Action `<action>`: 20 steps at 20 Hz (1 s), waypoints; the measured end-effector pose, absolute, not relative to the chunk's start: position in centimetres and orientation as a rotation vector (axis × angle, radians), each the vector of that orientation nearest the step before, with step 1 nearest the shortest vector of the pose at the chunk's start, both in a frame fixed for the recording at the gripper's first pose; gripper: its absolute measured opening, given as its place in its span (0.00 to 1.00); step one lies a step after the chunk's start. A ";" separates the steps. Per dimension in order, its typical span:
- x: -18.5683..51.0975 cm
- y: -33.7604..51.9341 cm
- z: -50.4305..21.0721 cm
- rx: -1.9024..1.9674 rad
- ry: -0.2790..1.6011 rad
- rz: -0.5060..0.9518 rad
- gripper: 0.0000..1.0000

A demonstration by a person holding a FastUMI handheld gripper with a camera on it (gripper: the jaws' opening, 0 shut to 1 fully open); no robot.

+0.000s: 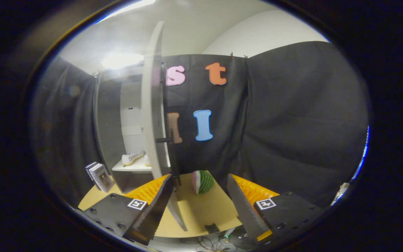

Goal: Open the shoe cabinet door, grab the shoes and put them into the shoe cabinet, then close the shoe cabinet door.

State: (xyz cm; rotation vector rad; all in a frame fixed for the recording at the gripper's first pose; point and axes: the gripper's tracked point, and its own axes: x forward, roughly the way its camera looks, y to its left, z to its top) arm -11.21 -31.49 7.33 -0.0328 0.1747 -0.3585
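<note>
The gripper point(199, 196) has its fingers spread wide with nothing between them. The edge of the open shoe cabinet door point(151, 115) rises just ahead of the left finger, at eleven o'clock. Beyond it, inside the shoe cabinet point(108, 119), the shoes point(132, 158) sit on a shelf. A watermelon slice point(203, 182) lies on the desk point(201, 213) at twelve o'clock; books point(98, 176) lean beside the cabinet.

The shoe point(132, 158) on the cabinet shelf is white with a pale sole, lying on a white shelf point(131, 167). The cabinet door point(151, 115) is white along its edge with a black handle point(164, 140). The watermelon slice point(202, 182) is striped green with pink flesh, on a tan table point(201, 210).
</note>
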 end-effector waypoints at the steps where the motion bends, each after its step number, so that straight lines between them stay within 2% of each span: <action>1: -10.0 -32.9 7.1 -0.033 0.183 -0.351 0.97; 6: -1.6 -37.1 6.4 -0.027 0.204 -0.266 0.96; 11: 5.3 -36.1 4.0 -0.028 0.244 -0.162 0.95; 15: 7.0 -33.3 3.7 -0.054 0.229 -0.090 0.95; 20: 7.0 -32.3 3.7 -0.058 0.219 -0.092 0.94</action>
